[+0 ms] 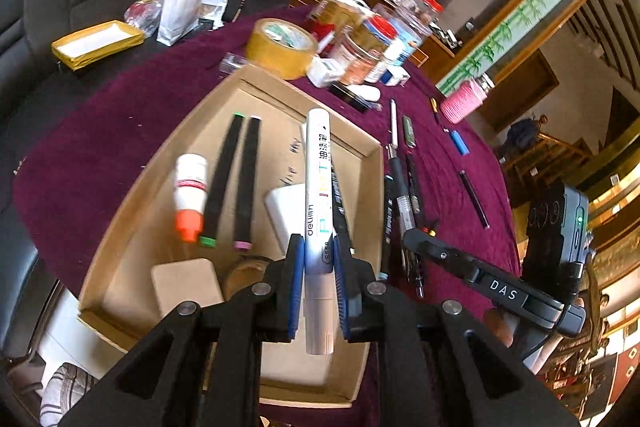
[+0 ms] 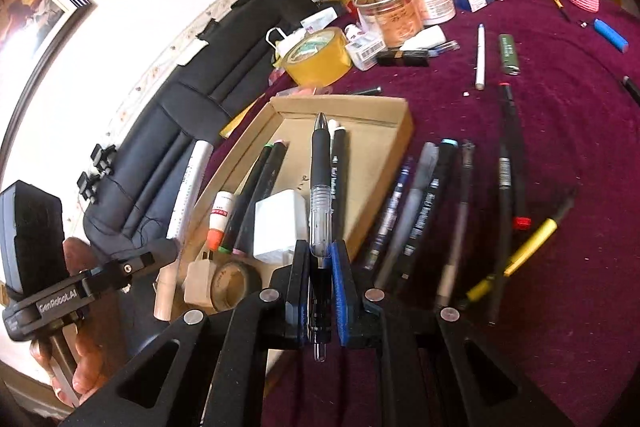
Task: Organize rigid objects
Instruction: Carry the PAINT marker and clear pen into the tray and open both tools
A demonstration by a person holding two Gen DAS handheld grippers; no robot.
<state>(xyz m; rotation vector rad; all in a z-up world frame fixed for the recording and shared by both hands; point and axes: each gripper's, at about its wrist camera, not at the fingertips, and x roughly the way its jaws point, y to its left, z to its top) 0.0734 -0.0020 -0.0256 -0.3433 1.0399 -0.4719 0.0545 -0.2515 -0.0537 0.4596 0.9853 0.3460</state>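
Note:
My left gripper [image 1: 317, 259] is shut on a white paint marker [image 1: 319, 195] and holds it above the cardboard box lid [image 1: 356, 131]. The lid holds two black markers [image 1: 236, 179], a small white bottle with an orange cap [image 1: 189, 195], a white block [image 1: 286, 211] and a tape roll. My right gripper [image 2: 320, 259] is shut on a black and clear gel pen [image 2: 320, 187] above the same lid [image 2: 396, 115]. Several pens [image 2: 424, 211] lie in a row on the purple cloth right of the lid.
A yellow tape roll [image 1: 282, 47], jars [image 1: 372, 43] and small boxes crowd the table's far side. A pink holder [image 1: 464, 103], a blue lighter [image 1: 459, 142] and loose pens lie at the right. A black bag [image 2: 192, 99] lies left of the lid.

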